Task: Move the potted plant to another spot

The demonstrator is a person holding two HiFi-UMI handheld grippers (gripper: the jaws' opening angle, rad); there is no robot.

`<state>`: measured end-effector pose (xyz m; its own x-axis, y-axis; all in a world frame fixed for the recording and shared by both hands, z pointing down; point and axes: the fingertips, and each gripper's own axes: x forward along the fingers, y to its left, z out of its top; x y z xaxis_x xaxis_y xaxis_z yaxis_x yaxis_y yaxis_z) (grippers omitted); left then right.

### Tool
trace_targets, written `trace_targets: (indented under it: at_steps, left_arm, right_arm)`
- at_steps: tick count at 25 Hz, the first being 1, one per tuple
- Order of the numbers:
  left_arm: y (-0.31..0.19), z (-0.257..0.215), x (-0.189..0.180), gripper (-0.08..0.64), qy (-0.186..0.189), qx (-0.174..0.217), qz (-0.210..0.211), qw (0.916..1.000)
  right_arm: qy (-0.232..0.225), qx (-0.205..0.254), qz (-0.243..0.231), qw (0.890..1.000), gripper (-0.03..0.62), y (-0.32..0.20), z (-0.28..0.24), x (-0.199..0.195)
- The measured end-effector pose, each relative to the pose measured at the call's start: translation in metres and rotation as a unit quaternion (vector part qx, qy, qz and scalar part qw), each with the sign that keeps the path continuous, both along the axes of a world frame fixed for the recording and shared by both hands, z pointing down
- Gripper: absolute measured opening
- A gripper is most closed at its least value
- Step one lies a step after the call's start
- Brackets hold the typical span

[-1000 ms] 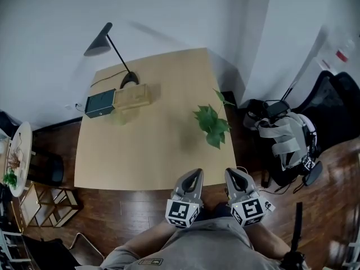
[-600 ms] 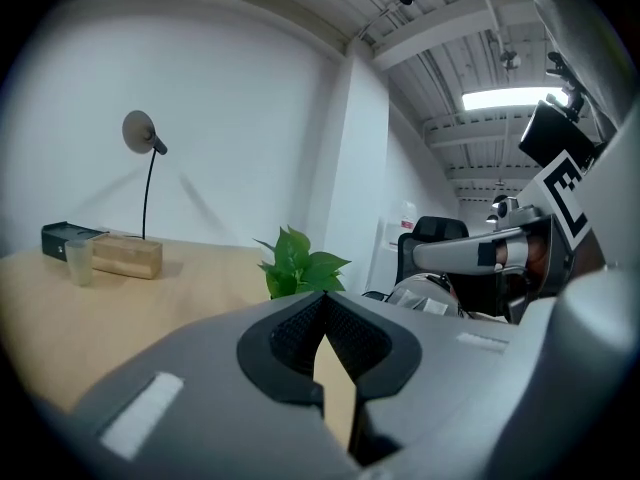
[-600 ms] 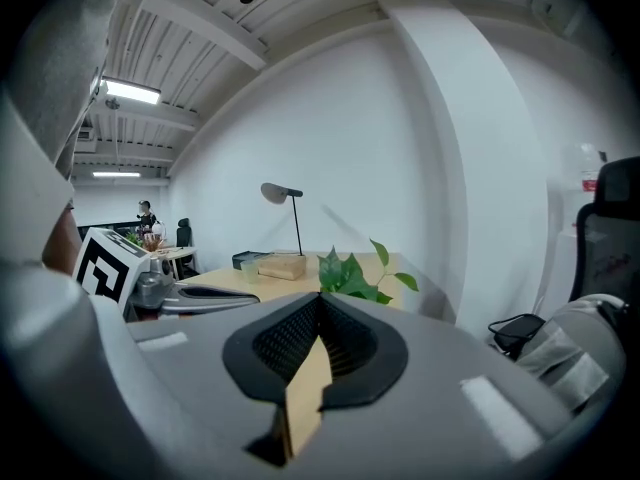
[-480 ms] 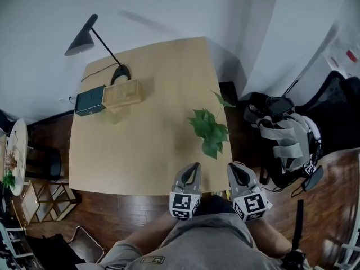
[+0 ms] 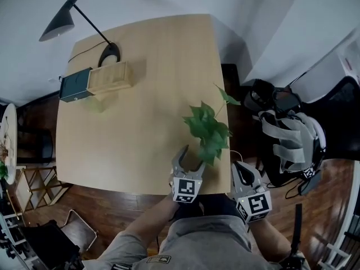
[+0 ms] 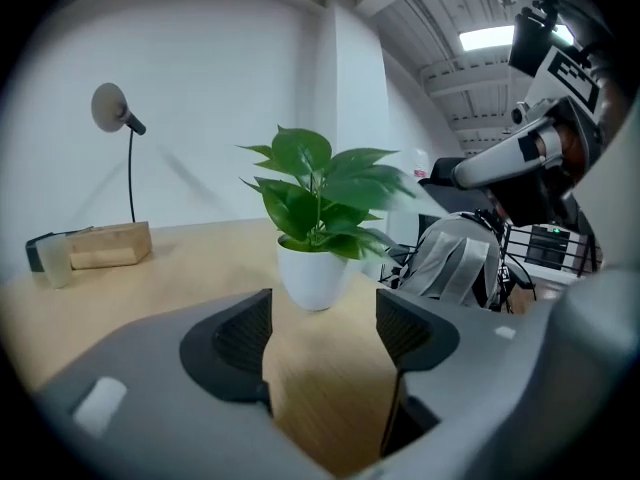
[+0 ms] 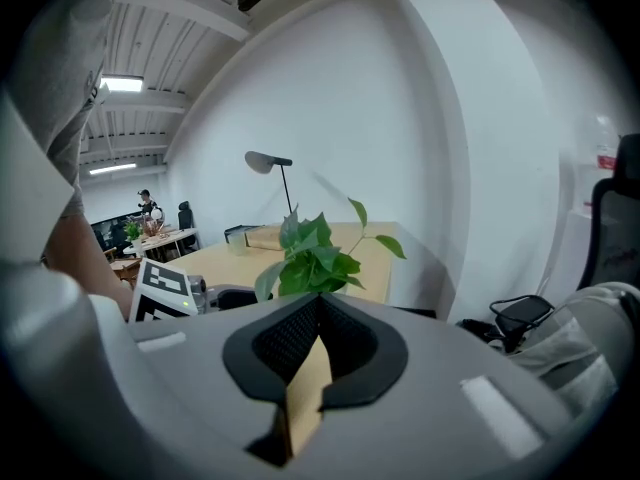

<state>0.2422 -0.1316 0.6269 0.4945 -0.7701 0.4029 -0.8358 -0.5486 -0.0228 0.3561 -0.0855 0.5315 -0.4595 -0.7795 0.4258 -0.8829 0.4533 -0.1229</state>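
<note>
The potted plant stands on the pale wooden table, close to its right edge and toward the near corner in the head view. There its broad, pointed green leaves spread over the pot, and one long stem reaches out past the table edge. The left gripper view shows the smooth white pot, round and tapering toward its base, upright on the fine straight grain of the tabletop. The left gripper points at it from the near side. Its jaws have just been opening and now stand spread, their dark ribbed pads facing each other with only bare tabletop between them. The pot sits just beyond the tips, untouched. In the head view some of the lowest leaves overlap this gripper's right finger. The right gripper hangs off the near table edge, to the right of the plant. Its two curved black pads are pressed together at the tips, with nothing held. Each gripper has a smooth grey body and carries a cube with black-and-white square markers. At the far left corner of the table stand a black desk lamp with a cone shade on a thin slanted stem, a light wooden box and a dark green box, the two boxes end to end. A grey bag with wide straps lies on the dark plank floor to the right of the table.
</note>
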Motion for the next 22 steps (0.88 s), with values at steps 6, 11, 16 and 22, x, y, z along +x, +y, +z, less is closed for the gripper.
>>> trace_targets:
  at_steps: [6, 11, 16, 22]
  left_arm:
    - [-0.027, 0.015, 0.020, 0.435, -0.013, 0.002, 0.031, 0.9994]
    - [-0.046, 0.012, 0.031, 0.479, 0.002, 0.009, 0.049, 0.9988]
    - [-0.061, 0.009, 0.042, 0.485, 0.036, 0.017, 0.066, 0.9970]
    - [-0.071, 0.006, 0.046, 0.440, 0.044, 0.017, 0.073, 0.9962]
  right_arm:
    - [0.004, -0.022, -0.010, 1.000, 0.006, -0.010, 0.017, 0.009]
    - [0.006, -0.031, -0.009, 0.999, 0.006, -0.013, 0.021, 0.012]
    - [0.009, -0.038, -0.006, 0.999, 0.006, -0.018, 0.025, 0.019]
    - [0.012, -0.046, -0.006, 0.999, 0.006, -0.023, 0.035, 0.023]
